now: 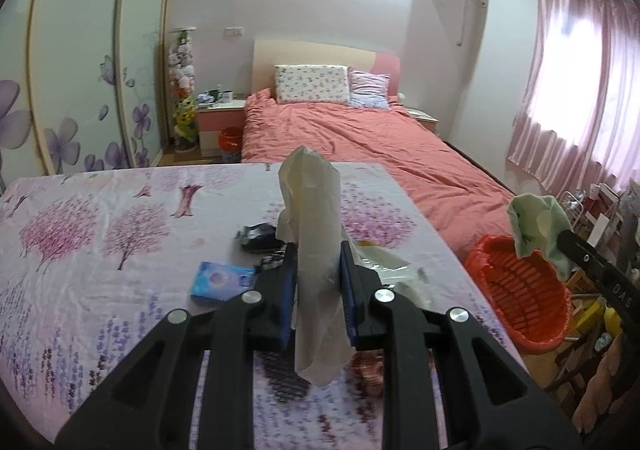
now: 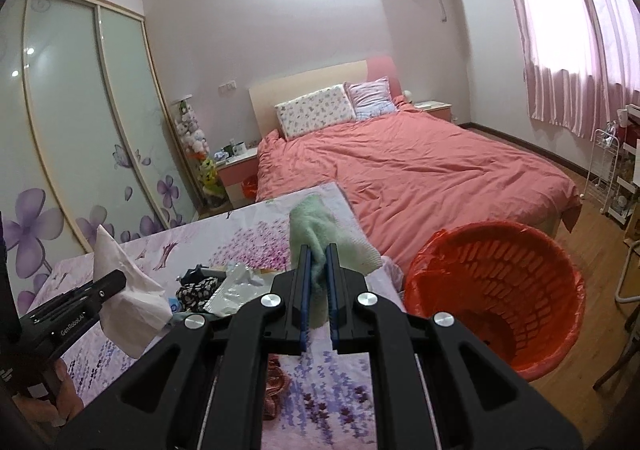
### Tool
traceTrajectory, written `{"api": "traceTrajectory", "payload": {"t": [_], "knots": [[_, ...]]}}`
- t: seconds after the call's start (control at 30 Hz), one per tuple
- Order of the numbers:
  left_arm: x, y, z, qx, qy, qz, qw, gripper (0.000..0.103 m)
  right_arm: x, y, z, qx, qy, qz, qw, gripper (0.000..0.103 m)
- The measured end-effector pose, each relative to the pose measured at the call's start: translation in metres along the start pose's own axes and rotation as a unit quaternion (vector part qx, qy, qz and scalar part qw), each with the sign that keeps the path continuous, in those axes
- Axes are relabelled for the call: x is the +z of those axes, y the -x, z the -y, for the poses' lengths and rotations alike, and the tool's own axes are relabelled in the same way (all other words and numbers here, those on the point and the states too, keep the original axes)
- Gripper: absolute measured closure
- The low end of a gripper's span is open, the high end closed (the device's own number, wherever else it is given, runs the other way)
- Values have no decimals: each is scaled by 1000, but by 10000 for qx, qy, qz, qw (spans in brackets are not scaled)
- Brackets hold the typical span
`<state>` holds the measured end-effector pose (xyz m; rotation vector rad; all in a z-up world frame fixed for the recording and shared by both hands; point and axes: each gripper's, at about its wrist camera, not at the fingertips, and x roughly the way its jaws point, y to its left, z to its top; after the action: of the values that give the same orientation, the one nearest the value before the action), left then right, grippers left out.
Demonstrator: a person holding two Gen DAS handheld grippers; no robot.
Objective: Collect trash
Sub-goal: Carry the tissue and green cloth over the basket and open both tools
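My left gripper [image 1: 319,250] is shut on a crumpled white tissue [image 1: 314,218] that sticks up and hangs down between its blue pads, above the table. From the right wrist view the same tissue [image 2: 128,290] shows at the left gripper's [image 2: 120,282] tip. My right gripper [image 2: 317,254] is shut on a pale green cloth [image 2: 328,238]; in the left wrist view that green cloth [image 1: 536,222] hangs just over the rim of the orange waste basket [image 1: 524,290]. The basket [image 2: 496,290], lined with an orange bag, stands on the floor off the table's right edge.
The table carries a floral cloth [image 1: 100,230] with a blue packet [image 1: 222,282], a dark item [image 1: 260,238] and clear plastic wrappers [image 2: 236,286] lying on it. A bed with a pink cover [image 2: 420,170] stands behind. A white rack [image 2: 608,170] is at the right.
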<state>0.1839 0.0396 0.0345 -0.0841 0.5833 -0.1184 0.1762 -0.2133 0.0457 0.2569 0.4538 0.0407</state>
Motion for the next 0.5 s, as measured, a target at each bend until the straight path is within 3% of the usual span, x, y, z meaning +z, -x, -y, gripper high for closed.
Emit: {"api": "traceTrajectory", "payload": {"t": [0.5], "knots": [[3,-12,78,-768,-427,-9,9961,82,4,13,47,-410,-214,392,9982,95]]}}
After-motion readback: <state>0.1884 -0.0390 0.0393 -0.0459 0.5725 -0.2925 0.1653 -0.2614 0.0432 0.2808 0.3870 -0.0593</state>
